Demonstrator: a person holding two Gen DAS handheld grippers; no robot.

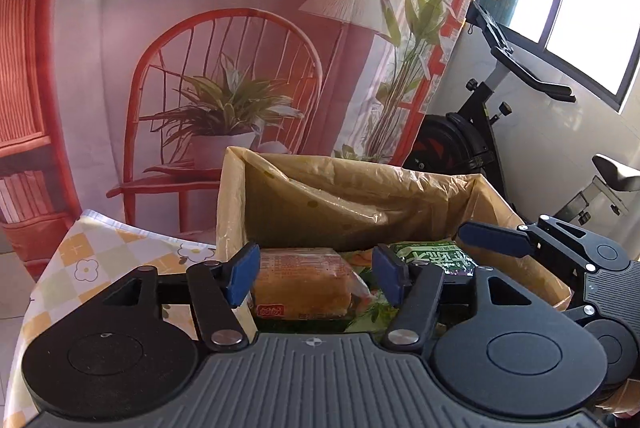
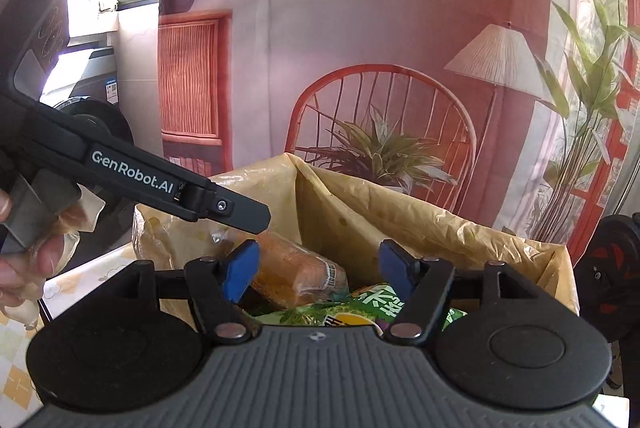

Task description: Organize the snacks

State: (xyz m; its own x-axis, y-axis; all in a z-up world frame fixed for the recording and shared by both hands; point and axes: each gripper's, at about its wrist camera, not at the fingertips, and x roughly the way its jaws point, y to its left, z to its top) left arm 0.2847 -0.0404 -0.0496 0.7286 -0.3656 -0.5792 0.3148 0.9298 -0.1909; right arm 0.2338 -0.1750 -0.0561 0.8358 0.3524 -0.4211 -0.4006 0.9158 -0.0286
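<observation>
Snacks: bread pack (image 1: 302, 282) at 9 o'clock, green packet (image 1: 434, 260) at 3, already boxed (image 1: 360, 196); left tool (image 1: 316, 274) and right tool (image 2: 318, 274) spread, empty; remainder unseen.

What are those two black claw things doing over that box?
A person holds a tool in each hand, sorting snacks into a lined box on a checked tablecloth. Both hover over the box with jaws open and pads touching nothing. Below the left tool lies a wrapped cake, and a green packet lies below the right tool. Both snacks are already in the box.
</observation>
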